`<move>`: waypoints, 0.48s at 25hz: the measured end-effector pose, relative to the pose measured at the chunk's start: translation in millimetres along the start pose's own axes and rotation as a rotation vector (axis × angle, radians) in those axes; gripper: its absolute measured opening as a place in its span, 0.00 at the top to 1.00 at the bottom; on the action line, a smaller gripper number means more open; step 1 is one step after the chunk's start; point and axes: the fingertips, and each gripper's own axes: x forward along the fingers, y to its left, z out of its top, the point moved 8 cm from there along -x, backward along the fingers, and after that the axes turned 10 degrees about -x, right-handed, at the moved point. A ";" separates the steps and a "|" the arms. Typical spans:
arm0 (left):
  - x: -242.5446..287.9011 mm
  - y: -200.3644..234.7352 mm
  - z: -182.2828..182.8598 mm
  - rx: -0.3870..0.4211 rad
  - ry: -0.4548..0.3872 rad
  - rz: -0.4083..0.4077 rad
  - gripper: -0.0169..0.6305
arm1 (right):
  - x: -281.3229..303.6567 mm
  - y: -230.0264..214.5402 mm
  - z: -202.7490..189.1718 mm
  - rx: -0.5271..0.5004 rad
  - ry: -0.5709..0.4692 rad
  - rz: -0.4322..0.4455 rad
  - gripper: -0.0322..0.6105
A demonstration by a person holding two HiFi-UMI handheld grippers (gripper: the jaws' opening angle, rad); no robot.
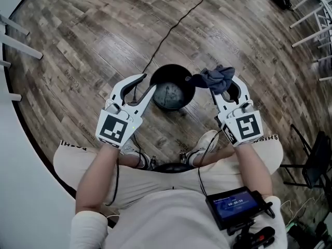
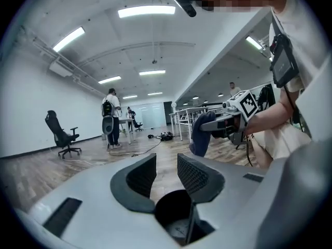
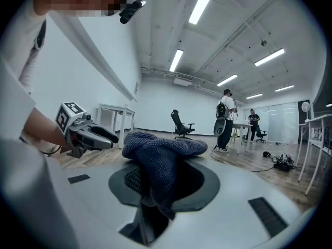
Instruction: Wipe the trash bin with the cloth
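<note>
Wood-plank floor (image 1: 78, 45) filled the head view, with a black cable (image 1: 171, 30) trailing across it to where the round black plastic trash bin (image 1: 173, 90) stood upright just ahead of my feet. My left claw (image 1: 149, 82) hung at the bin's left rim, spread wide and empty, its inner jaw at or touching the rim. My right claw (image 1: 225, 87) sat at the right rim, clamped on a blue-grey knitted cloth (image 1: 218, 77) that bunched over the edge.

From the left gripper view, the left claw (image 2: 167, 165) showed its ribbed pads apart with nothing between them. The bin (image 2: 179, 219) appeared low in the gap, dull and smudged on its inside bottom. Beyond it, the cloth (image 2: 199, 136) drooped from the right claw (image 2: 223, 126).

From the right gripper view, the cloth (image 3: 161, 154) was pinched at its middle, the loose ends flopping over the right claw (image 3: 163, 183).

I judged the cloth soft and limp, so it should mould to the curved wall if kept bunched. The bin looked light and stiff, likely to skid or tip under a wipe, so I would have steadied it by the rim.
</note>
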 end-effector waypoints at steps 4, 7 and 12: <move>9.7 6.9 5.0 -0.039 -0.004 0.009 0.76 | 15.2 0.0 -10.5 0.010 0.033 0.003 0.80; 6.9 0.5 31.7 -0.112 -0.058 0.001 0.76 | 25.7 0.0 -9.6 -0.016 0.023 0.004 0.80; 13.1 -12.0 40.2 0.027 -0.053 0.000 0.76 | 35.3 5.9 -4.0 0.042 -0.008 0.012 0.80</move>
